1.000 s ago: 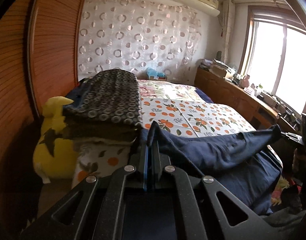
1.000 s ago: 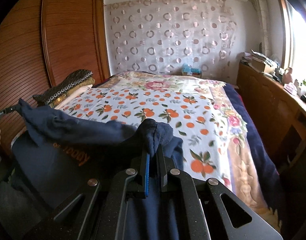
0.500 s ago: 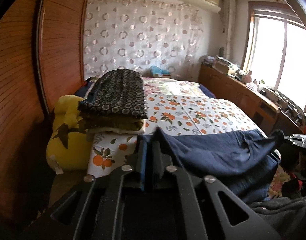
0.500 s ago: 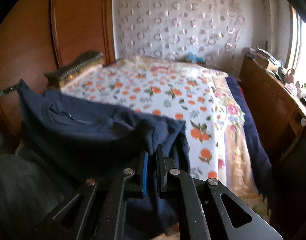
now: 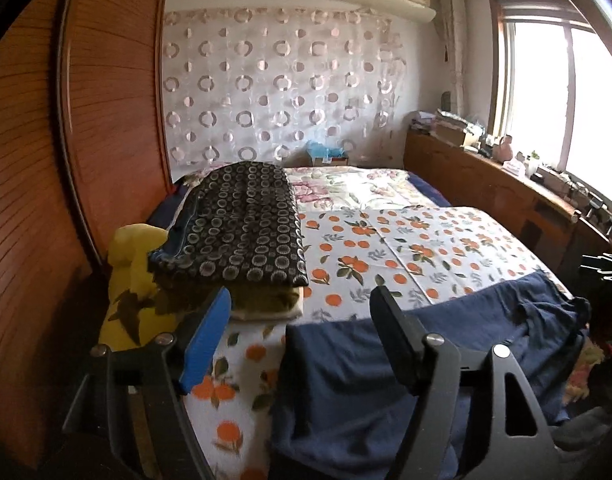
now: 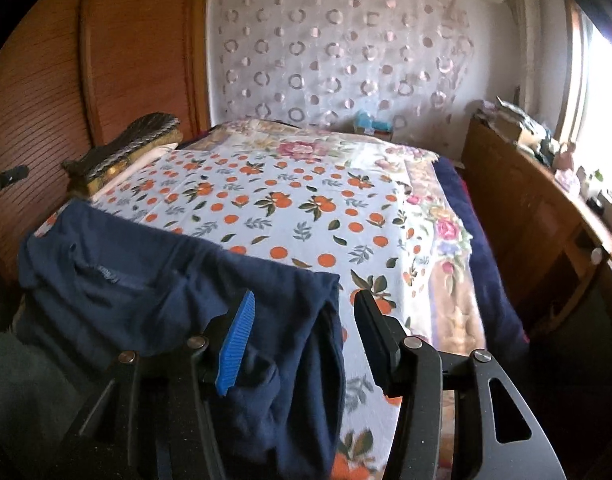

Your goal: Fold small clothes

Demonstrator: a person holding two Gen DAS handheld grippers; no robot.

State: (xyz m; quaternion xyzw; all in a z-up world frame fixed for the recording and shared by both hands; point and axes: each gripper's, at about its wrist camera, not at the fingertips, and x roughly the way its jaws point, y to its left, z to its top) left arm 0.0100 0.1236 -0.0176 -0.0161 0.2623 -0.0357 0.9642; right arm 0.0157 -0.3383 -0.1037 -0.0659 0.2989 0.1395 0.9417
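A navy blue garment (image 5: 417, 344) lies spread across the near edge of the bed and hangs over its front; it also shows in the right wrist view (image 6: 178, 284). My left gripper (image 5: 302, 312) is open and empty, just above the garment's left corner. My right gripper (image 6: 304, 316) is open and empty, over the garment's right corner, whose edge droops between its jaws. The other gripper's tip shows at the far right of the left wrist view (image 5: 601, 266) and at the far left of the right wrist view (image 6: 6, 178).
The bed (image 5: 425, 240) has an orange-print sheet. A stack of folded blankets with a dark circle-patterned one on top (image 5: 242, 228) sits at its left, beside a yellow cushion (image 5: 134, 280). A wooden wardrobe (image 5: 46, 160) stands left; a wooden cabinet (image 6: 537, 232) runs along the right.
Both grippers held the garment's corners up and stretched it, then lowered it onto the bed's near edge. Both have now opened and let go; the garment lies flat.
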